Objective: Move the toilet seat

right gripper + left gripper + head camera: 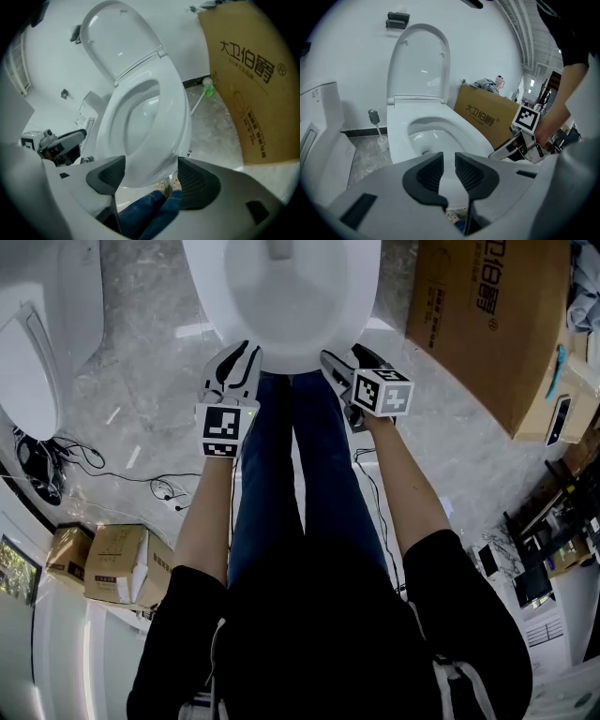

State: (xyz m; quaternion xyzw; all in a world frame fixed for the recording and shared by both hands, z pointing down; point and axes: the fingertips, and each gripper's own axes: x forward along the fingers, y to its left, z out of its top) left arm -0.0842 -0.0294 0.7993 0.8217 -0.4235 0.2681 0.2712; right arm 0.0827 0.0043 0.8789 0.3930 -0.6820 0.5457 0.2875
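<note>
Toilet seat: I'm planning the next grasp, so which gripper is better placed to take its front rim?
Right. The right gripper holds its jaws wide apart with the front rim of the toilet seat between them, not yet pressing. The left gripper shows only a narrow gap, nothing in it.

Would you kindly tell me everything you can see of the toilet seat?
The toilet seat is a glossy white oval ring, plastic by its look, lowered over the bowl, with the lid raised upright behind it. Its front edge sits between the wide-open jaws of the right gripper; whether they touch it is unclear.
</note>
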